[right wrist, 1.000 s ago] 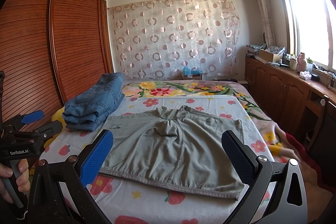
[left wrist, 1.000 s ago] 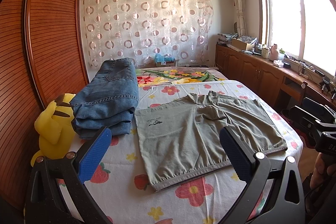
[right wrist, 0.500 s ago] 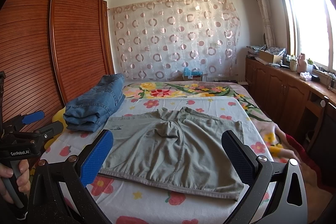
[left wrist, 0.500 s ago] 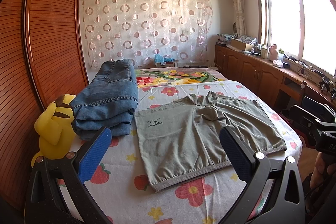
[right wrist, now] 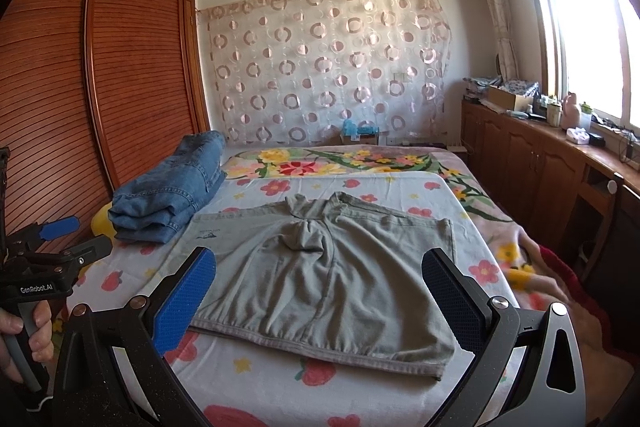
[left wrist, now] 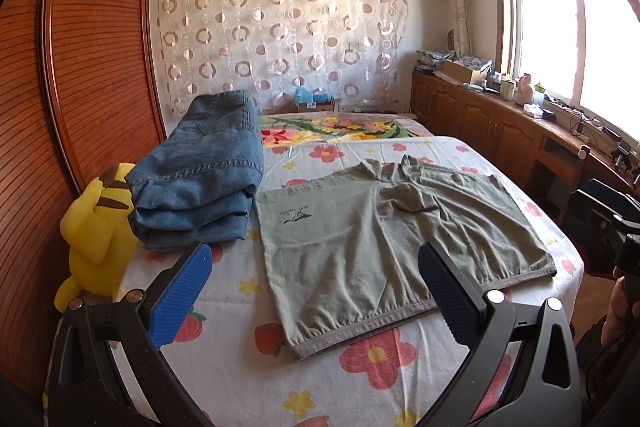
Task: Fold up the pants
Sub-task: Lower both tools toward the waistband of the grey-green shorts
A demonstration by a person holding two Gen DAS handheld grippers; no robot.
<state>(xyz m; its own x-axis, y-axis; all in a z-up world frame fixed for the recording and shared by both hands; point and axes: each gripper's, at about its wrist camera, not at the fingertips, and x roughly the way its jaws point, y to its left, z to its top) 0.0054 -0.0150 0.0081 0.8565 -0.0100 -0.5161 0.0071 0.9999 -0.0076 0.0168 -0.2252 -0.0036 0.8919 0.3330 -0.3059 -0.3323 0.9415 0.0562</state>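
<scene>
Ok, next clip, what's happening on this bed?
A person holds a gripper in each hand over a bed with a floral sheet. Grey-green shorts lie spread flat and unfolded, waistband nearest the cameras. The left gripper and right gripper are both open and hover short of the shorts, holding nothing. Folded jeans sit stacked to the left, beside a yellow plush toy. Folding has not started.

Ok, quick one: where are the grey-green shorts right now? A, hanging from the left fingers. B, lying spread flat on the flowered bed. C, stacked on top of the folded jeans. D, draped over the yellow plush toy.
B: the grey-green shorts lie spread flat on the flowered bed, beside the folded jeans, with the left gripper and right gripper both open and holding nothing.
</scene>
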